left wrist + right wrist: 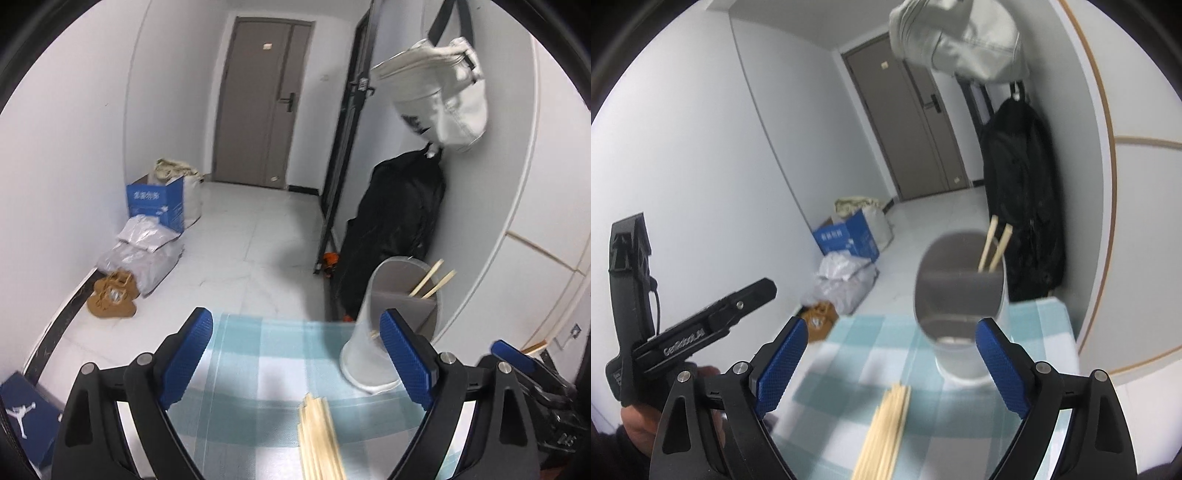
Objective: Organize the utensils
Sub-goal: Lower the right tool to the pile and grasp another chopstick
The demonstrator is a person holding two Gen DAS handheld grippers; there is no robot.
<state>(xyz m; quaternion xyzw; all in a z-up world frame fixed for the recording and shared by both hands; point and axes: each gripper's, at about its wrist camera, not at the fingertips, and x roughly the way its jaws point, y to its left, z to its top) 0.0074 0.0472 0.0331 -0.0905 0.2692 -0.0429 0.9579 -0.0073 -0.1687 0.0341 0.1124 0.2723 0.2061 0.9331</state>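
Note:
A bundle of several wooden chopsticks lies on the blue-and-white checked tablecloth; it also shows in the right wrist view. A white divided utensil holder stands at the table's far right, with two chopsticks in its back compartment; the right wrist view shows the holder and those chopsticks too. My left gripper is open and empty above the bundle. My right gripper is open and empty above the bundle, just before the holder.
The table's far edge drops to a white tiled floor. On the floor at left are a blue box, grey bags and brown shoes. A black coat and a white bag hang on the right wall.

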